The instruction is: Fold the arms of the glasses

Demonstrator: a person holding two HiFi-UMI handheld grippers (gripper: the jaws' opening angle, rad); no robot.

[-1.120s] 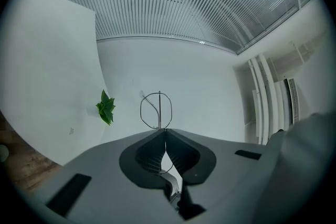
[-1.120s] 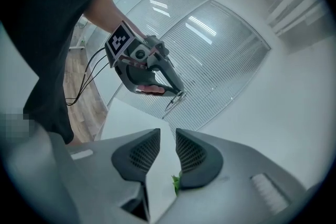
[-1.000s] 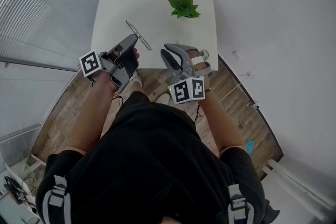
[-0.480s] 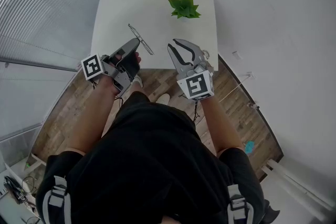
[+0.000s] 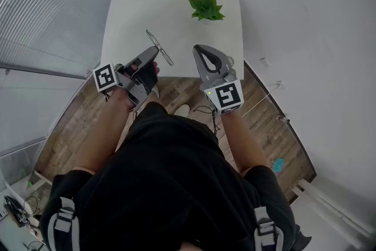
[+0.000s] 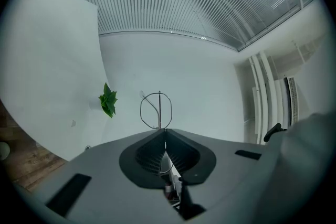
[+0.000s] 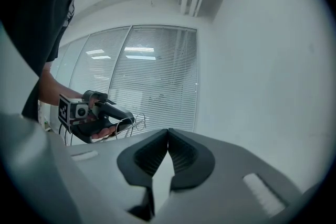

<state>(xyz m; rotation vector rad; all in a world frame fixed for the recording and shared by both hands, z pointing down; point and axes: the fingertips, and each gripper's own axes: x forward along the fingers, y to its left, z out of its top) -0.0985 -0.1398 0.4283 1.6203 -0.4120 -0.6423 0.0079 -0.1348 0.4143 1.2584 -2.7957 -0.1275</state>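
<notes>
Head view: the glasses (image 5: pixel 160 47), a thin wire frame, are held in the air at the tip of the left tongs (image 5: pixel 154 51), over the near edge of the white worktop (image 5: pixel 176 3). Right tongs (image 5: pixel 200 49) sit just right of them, apart from the frame. A small green plant (image 5: pixel 205 7) stands far right; the rest of the worktop is bare, so there is open room ahead, but wood floor lies directly below the near edge. Left gripper view: tongs clamped together on the wire, one round rim (image 6: pixel 159 113) standing up past the tips; which part is pinched is hard to tell, probably by the hinge end. Right gripper view: tongs (image 7: pixel 168 130) have just closed, tips together with nothing between them, aimed toward the left hand and blinds. Judgement: the frame looks light, springy, easily bent and slippery, with delicate hinges. Better to push an arm gently partway along its length than to squeeze a lens, and to work further in over the worktop in case it drops.
</notes>
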